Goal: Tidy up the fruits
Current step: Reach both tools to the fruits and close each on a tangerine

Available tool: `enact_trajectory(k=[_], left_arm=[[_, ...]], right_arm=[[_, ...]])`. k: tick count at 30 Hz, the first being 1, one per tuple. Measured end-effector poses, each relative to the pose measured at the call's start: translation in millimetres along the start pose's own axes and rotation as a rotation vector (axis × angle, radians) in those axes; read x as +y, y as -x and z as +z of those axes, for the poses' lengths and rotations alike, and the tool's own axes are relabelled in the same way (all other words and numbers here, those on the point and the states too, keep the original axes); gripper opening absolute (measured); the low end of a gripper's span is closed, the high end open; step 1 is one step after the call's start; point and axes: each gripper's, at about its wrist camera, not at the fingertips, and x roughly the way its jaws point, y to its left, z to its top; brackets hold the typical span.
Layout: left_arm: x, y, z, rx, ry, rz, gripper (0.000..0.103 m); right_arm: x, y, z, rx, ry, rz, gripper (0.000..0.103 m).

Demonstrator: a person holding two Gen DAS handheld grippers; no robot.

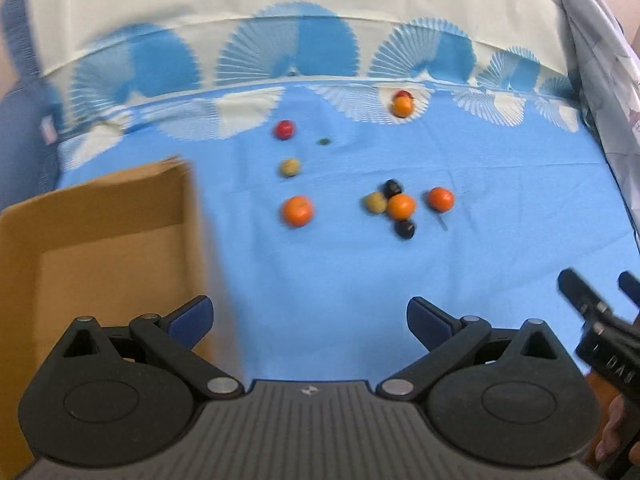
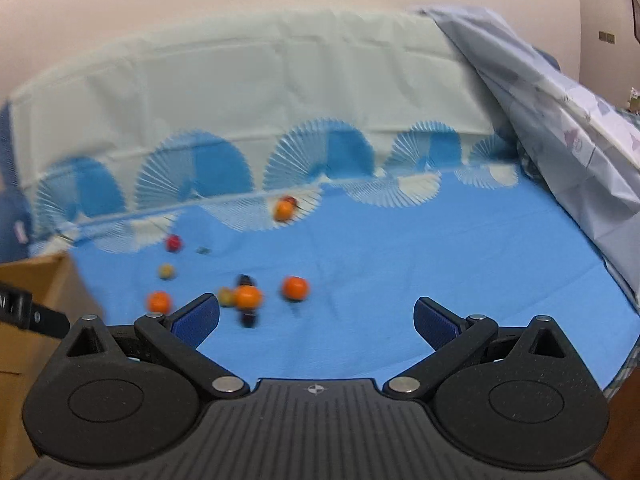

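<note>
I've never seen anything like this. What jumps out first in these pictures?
Small round fruits scattered across a bright blue tablecloth catch the eye: orange ones such as the lone orange fruit left of centre, a red one farther back, and a tight cluster of orange, yellowish and dark fruits in the middle. An open brown cardboard box sits at the left. Both black claws, left claw and right claw, are wide open and empty.

Four orange fruits [image 1: 297, 211], two red fruits [image 1: 284, 129], two yellowish fruits [image 1: 289, 167], two dark fruits [image 1: 405, 229], one small green bit [image 1: 323, 141], one cardboard box [image 1: 108, 216] at nine o'clock, all blurred
</note>
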Motion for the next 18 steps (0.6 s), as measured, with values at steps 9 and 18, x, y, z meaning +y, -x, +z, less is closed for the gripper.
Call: enact_trajectory(k=[9, 18], left_arm=[[-23.1, -128.9, 47.6, 0.023, 0.055, 0.018, 0.103], [4.7, -194.5, 57.5, 0.059, 0.127, 0.089, 0.103]], right_arm=[[-32.2, -136.4, -4.7, 0.140, -0.035, 0.051, 0.103], [-12.2, -234.1, -7.8, 0.195, 0.022, 0.096, 0.103]])
